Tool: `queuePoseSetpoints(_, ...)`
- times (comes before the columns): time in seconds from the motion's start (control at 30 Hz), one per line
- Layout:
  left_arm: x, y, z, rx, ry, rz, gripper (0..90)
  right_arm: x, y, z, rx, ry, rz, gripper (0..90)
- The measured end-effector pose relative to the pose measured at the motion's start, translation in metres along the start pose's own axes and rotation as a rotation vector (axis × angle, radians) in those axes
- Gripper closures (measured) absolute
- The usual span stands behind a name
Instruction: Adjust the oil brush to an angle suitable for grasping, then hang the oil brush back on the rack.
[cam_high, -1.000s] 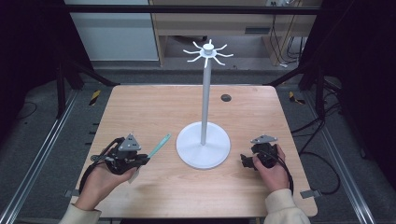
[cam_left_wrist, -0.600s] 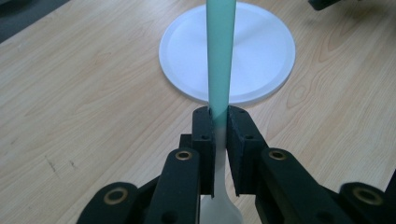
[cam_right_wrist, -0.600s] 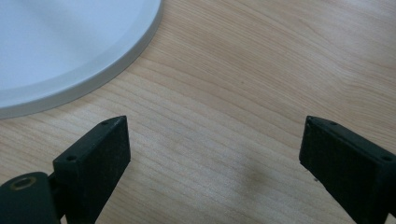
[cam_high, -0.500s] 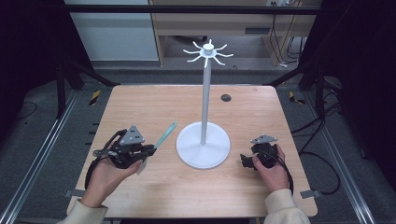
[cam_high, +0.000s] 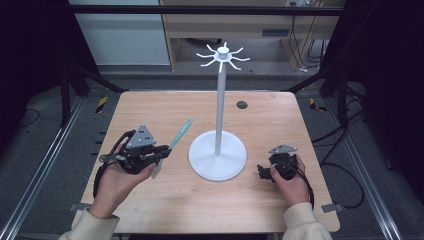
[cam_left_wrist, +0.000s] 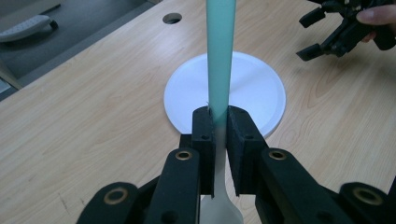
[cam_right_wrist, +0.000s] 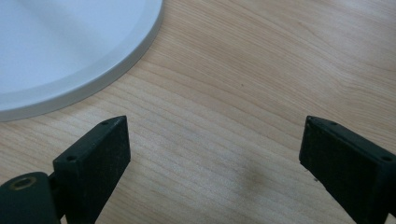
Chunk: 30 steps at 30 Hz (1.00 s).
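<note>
My left gripper (cam_left_wrist: 217, 128) is clamped on a teal-handled spatula (cam_left_wrist: 219, 56), lifted off the counter (cam_high: 150, 210) beside the white hook stand (cam_high: 218, 155), whose base lies just beyond. My right gripper (cam_right_wrist: 212, 154) rests low with jaws spread wide, holding nothing. No readable writing anywhere.
</note>
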<state>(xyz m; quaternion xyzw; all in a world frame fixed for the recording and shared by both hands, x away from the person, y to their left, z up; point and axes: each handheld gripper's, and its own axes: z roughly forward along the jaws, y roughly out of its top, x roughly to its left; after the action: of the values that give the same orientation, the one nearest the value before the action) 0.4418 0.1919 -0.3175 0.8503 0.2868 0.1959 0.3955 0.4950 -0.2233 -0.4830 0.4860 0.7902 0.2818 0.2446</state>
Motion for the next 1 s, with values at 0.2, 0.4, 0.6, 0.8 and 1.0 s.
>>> queuePoseSetpoints(0.2,-0.001,0.013,-0.008,-0.045,0.011,-0.004,81.8,0.0,0.0,0.0,0.0,0.0,0.0,9.3)
queuePoseSetpoints(0.4,-0.002,0.023,-0.015,-0.072,0.015,0.003,81.8,0.0,0.0,0.0,0.0,-0.001,-0.001,9.3)
queuePoseSetpoints(0.6,-0.003,0.031,-0.022,-0.104,0.02,0.0,81.8,0.0,0.0,0.0,0.0,0.001,0.002,9.3)
queuePoseSetpoints(0.8,-0.005,0.038,-0.026,-0.129,0.021,0.0,81.8,0.0,0.0,-0.001,0.001,0.001,0.001,9.3)
queuePoseSetpoints(1.0,-0.008,0.048,-0.033,-0.15,0.026,0.008,81.8,-0.001,0.0,0.0,0.001,0.0,0.002,9.3)
